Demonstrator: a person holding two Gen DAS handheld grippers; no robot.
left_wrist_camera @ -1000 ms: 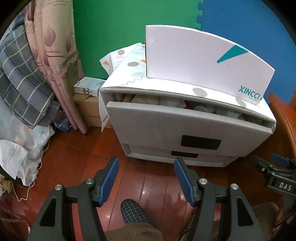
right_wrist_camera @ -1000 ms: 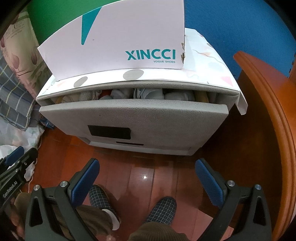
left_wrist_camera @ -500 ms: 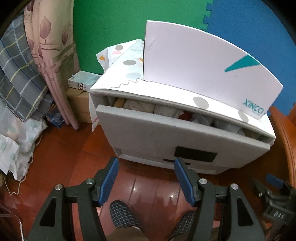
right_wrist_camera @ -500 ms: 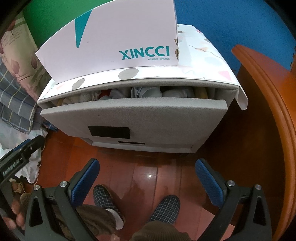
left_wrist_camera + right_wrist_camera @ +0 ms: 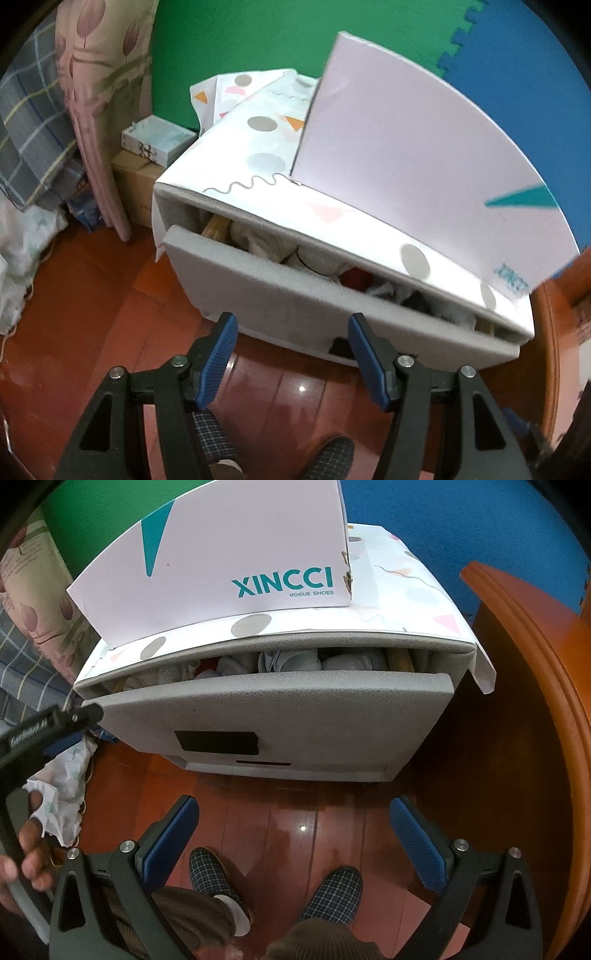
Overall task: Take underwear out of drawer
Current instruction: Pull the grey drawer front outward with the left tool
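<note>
Wooden floor [image 5: 295,812], grey drawer [image 5: 295,705] ajar, folded underwear [image 5: 295,661] inside

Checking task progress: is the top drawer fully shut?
No, the top drawer stands pulled partly out, with folded clothes showing in the gap.

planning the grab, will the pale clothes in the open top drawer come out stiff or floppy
Likely floppy: the pale clothes lie crumpled and folded over each other in the top drawer. Probably light, being thin fabric. They look packed together, so pulling one may drag its neighbours along.
</note>
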